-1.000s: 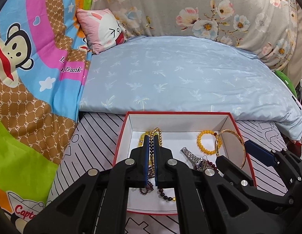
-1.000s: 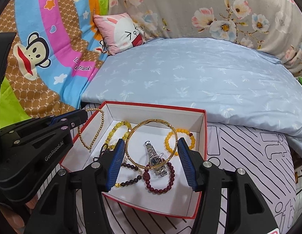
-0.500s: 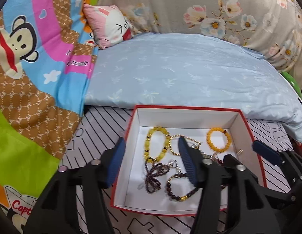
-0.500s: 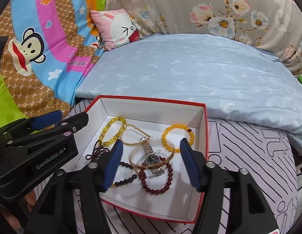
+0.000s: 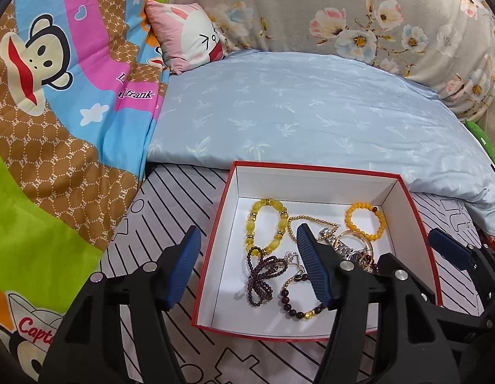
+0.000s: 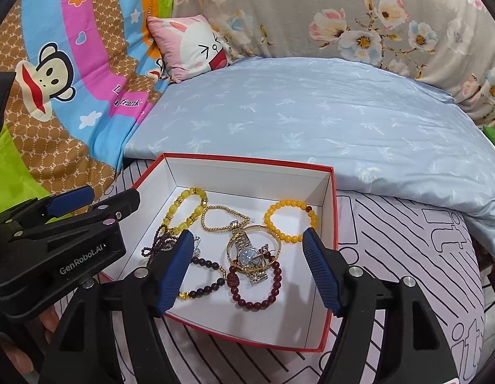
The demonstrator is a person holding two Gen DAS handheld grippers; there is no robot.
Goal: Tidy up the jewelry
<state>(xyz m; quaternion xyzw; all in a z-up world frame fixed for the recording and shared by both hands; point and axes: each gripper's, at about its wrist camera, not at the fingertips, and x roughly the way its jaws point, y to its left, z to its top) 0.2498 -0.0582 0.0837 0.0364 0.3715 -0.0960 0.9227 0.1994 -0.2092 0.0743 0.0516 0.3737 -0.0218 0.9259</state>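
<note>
A red box with a white inside (image 5: 234,192) (image 6: 330,211) lies on the striped bedsheet and holds several pieces of jewelry: a yellow bead bracelet (image 5: 266,227) (image 6: 183,211), a thin gold bead chain (image 6: 221,220), an orange bead bracelet (image 5: 364,220) (image 6: 290,220), a silver watch (image 6: 247,256) inside a gold bangle (image 6: 277,240), dark bead strands (image 5: 263,275) and a dark red bead bracelet (image 6: 260,288). My left gripper (image 5: 247,265) is open and empty over the box's left wall. My right gripper (image 6: 247,272) is open and empty above the watch.
A light blue pillow (image 5: 305,115) lies just behind the box. A pink rabbit cushion (image 5: 186,35) and a colourful monkey blanket (image 5: 55,96) are at the left, with a floral quilt (image 5: 359,9) at the back. The striped sheet (image 6: 407,240) surrounds the box.
The left gripper opened and let the gold bead chain drop into the box. The gold bangle dropped from the right gripper onto the watch. Both grippers pulled back a little.
</note>
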